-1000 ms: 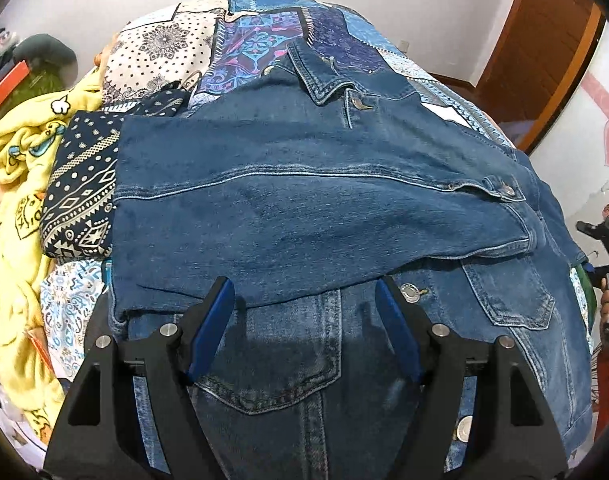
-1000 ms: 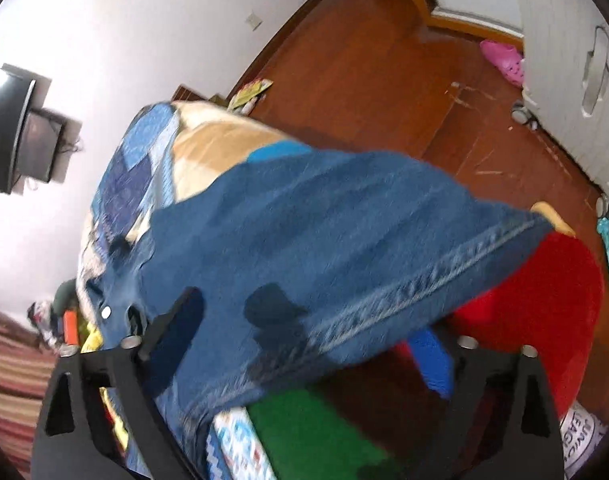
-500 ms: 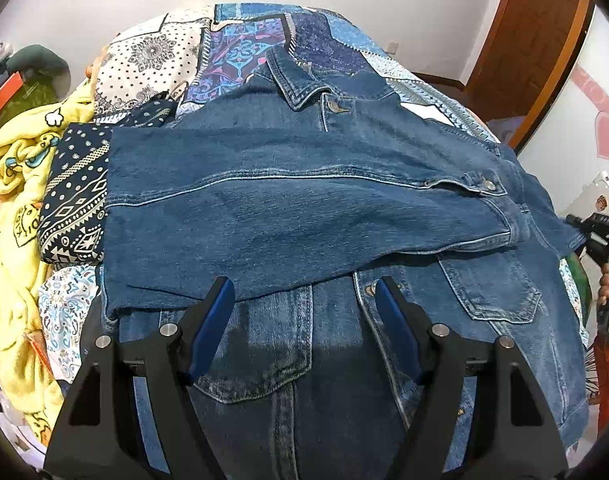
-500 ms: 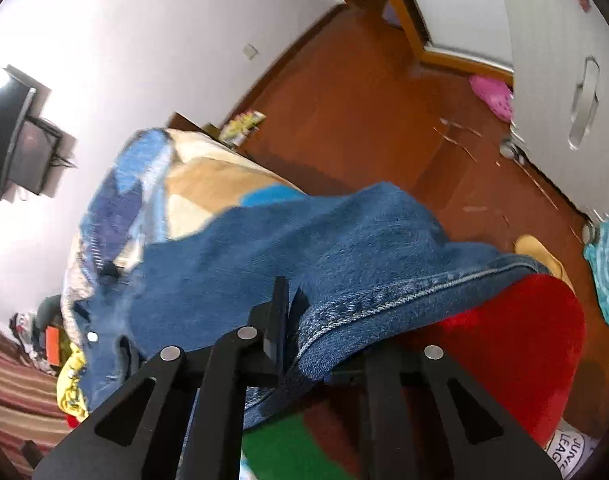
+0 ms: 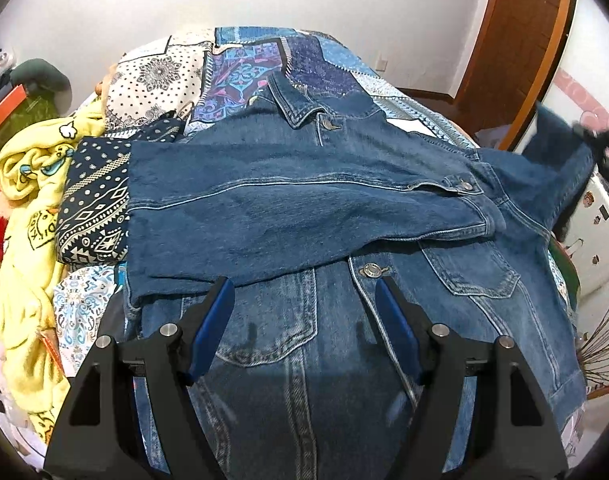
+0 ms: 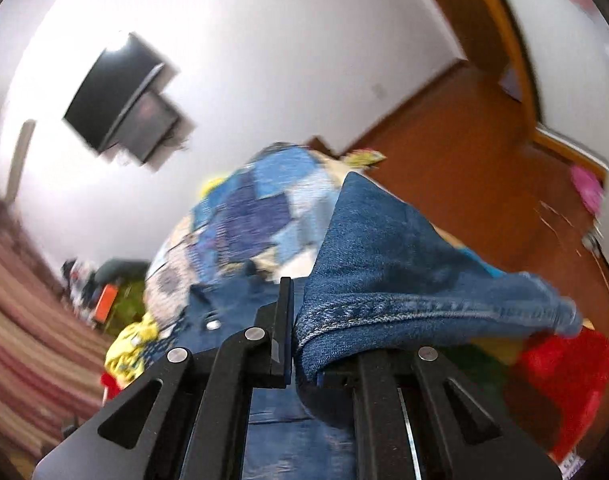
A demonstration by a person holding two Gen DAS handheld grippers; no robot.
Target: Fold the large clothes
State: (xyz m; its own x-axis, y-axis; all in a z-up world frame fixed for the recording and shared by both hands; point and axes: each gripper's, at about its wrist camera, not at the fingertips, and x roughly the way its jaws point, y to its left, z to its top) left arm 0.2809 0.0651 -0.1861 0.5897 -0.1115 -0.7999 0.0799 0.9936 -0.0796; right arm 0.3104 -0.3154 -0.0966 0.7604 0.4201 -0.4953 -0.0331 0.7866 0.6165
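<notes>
A blue denim jacket (image 5: 304,208) lies front-up on the bed, collar at the far end, with one sleeve folded across its chest. My left gripper (image 5: 304,312) is open and empty, hovering over the jacket's lower front. My right gripper (image 6: 294,332) is shut on the jacket's other sleeve (image 6: 384,280) and holds it up off the bed. In the left wrist view that lifted sleeve (image 5: 556,160) and the right gripper (image 5: 600,140) show at the far right edge.
A patchwork quilt (image 5: 264,60) covers the bed. A yellow printed garment (image 5: 28,184) and a navy patterned cloth (image 5: 96,204) lie left of the jacket. Red fabric (image 6: 556,380) lies at the bed's right side. A wooden floor (image 6: 464,140), a door and a wall TV (image 6: 120,96) surround it.
My right gripper closed on the sleeve and lifted it up and towards the jacket. My left gripper drew back slightly, staying open.
</notes>
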